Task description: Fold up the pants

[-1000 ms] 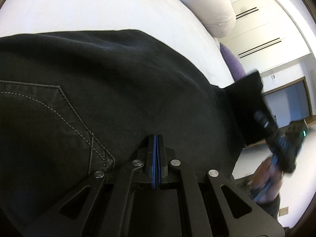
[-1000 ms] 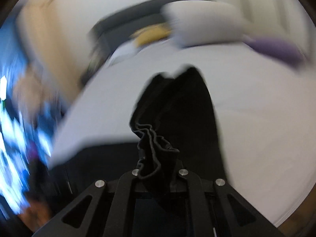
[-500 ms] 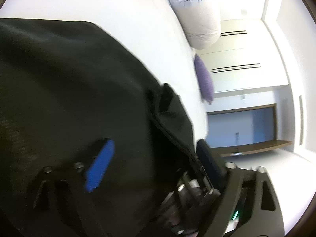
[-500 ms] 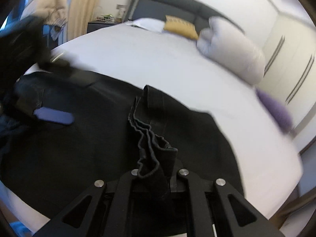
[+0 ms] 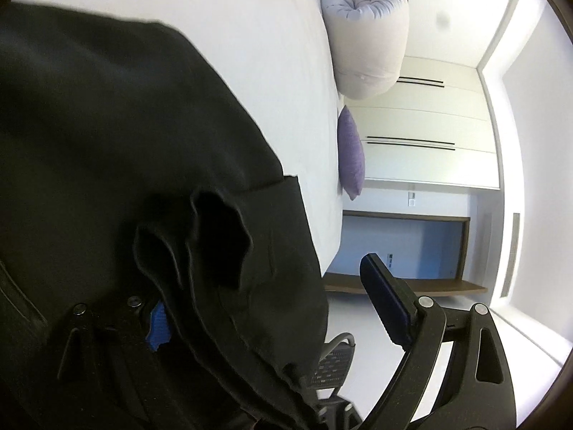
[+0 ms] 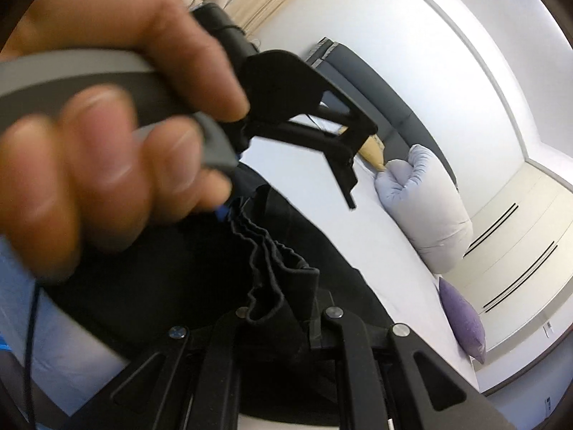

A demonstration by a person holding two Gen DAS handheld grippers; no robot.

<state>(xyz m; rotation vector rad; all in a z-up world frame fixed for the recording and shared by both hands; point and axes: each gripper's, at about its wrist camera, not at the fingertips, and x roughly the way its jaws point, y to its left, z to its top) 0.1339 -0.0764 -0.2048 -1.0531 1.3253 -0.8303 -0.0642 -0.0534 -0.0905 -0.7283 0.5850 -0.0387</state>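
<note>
Pants [image 5: 118,165] of black cloth lie spread over the white bed [image 5: 258,36], and we see them from both wrist views. Starting on the left: a second ago the left hand-held gripper [image 5: 272,315] was pressed shut low on the cloth; half a second ago its jaws were already spread, and they stand wide now. One blue pad [image 5: 157,326] peeks out from under a bunched fold, while the other finger [image 5: 385,302] sticks out past the bed's edge. The cloth drapes between the fingers, but we see nothing pinching it, so we judge that the left side has let go. Moving right, the right hand-held gripper [image 6: 283,317] pinches a pleated bundle of hems, nearly closed on it. A second ago that bundle hung over bare bed; now it sits over the spread pants, close to the person's hand [image 6: 93,150] holding the other tool. We take this to mean the leg ends have been carried over toward the waist, so one fold looks nearly laid. The right side's release and a smoothing seem to remain.
</note>
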